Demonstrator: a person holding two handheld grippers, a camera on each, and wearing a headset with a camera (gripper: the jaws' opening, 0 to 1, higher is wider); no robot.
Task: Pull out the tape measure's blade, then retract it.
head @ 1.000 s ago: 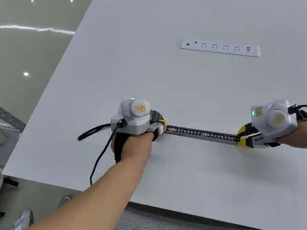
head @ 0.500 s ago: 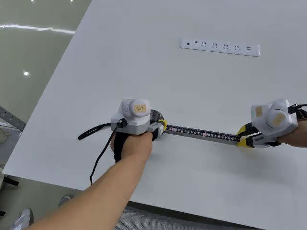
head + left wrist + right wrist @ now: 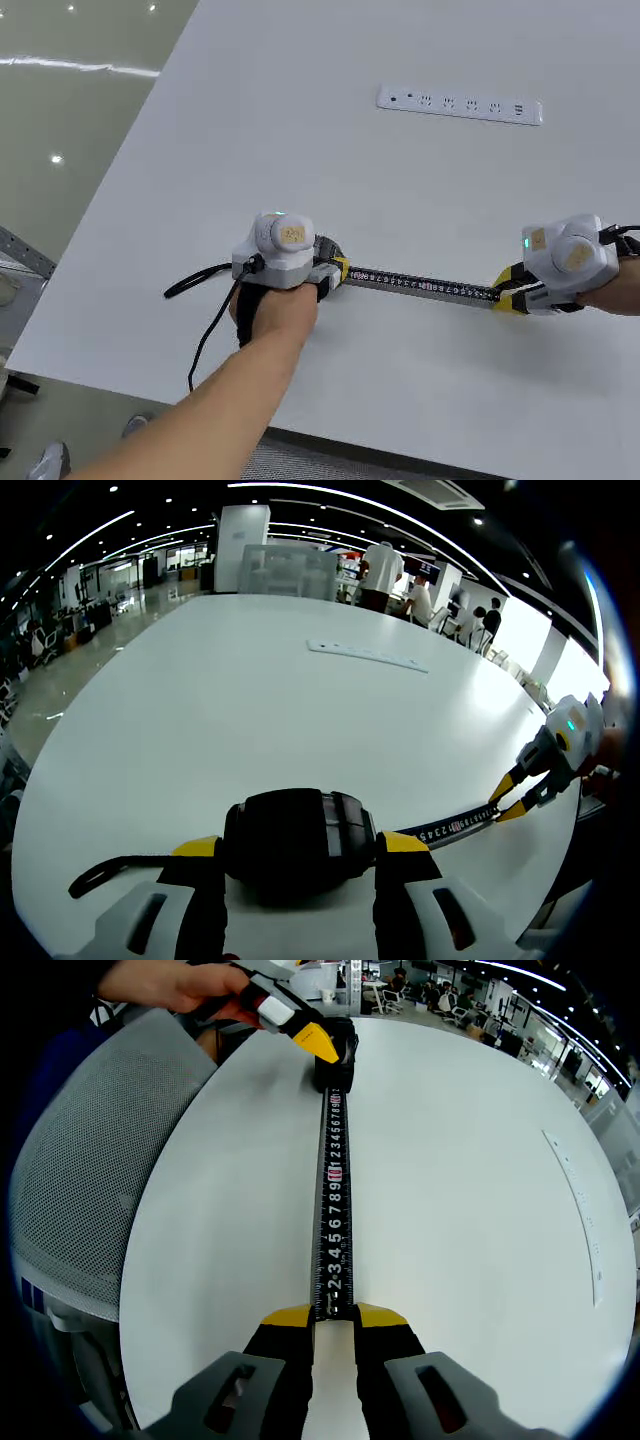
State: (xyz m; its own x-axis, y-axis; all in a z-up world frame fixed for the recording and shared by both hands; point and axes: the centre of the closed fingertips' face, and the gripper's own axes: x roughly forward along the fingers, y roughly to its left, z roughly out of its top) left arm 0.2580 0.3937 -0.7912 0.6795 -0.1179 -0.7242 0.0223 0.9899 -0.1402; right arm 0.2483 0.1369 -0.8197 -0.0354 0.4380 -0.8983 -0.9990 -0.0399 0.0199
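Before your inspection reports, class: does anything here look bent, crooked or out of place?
Nothing stands out. The blade runs straight and flat across the table from the case in the left tool to the right tool.

Black tape measure case [image 3: 298,842] on the table [image 3: 400,200], dark numbered blade [image 3: 333,1210] extended straight, lying flat

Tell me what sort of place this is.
Probably an open-plan office or lab hall: a big white table with a power strip, a glossy floor, and people standing beyond it under long ceiling light strips.
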